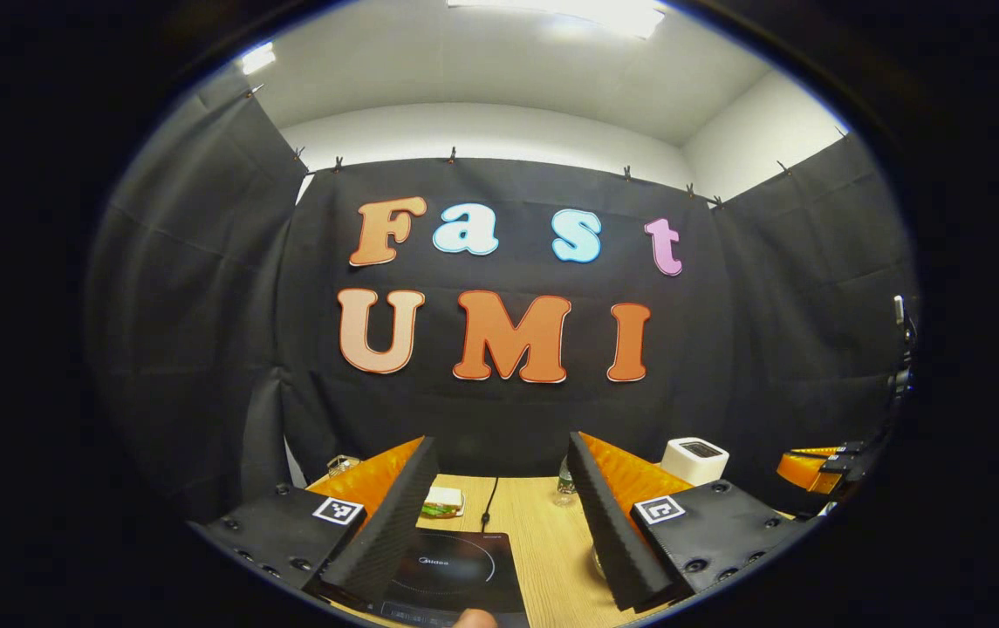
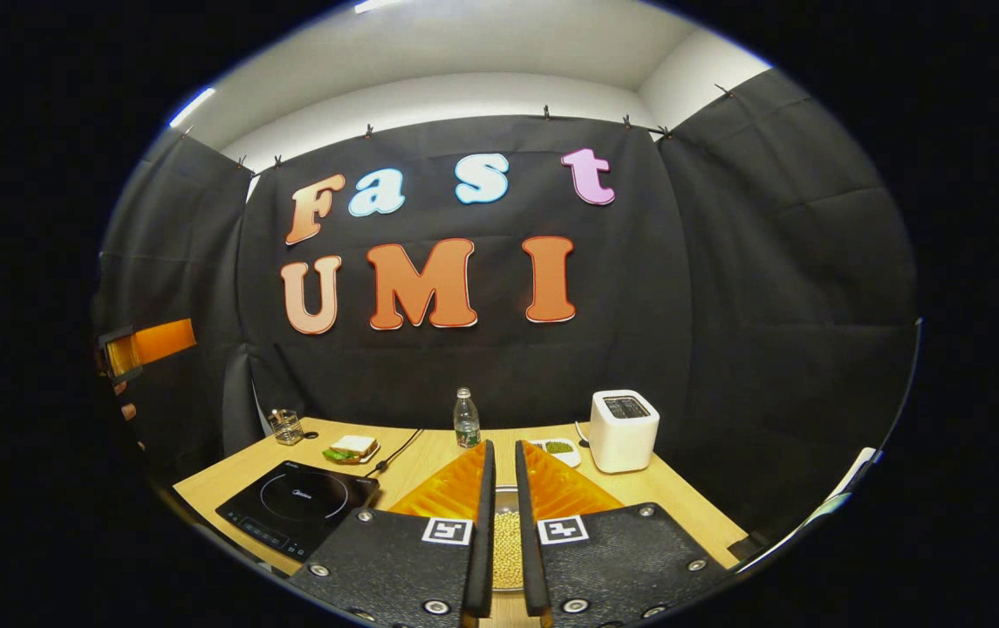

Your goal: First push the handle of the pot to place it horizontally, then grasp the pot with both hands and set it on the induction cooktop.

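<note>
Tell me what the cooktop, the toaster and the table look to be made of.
Induction cooktop: glossy black top, likely glass, since it catches light and has printed ring markings. Toaster: smooth matte white shell, probably plastic. Table: light wood grain, either wood or laminate; the pictures cannot settle which.

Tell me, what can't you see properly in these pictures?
- Pot: right gripper view, just a sliver between the right gripper's jaws; its handle is hidden, and so is whether they pinch it.
- Induction cooktop: left gripper view, front cut off by the bottom edge, sides behind the left gripper.
- Bottle: left gripper view, mostly behind that gripper.
</note>
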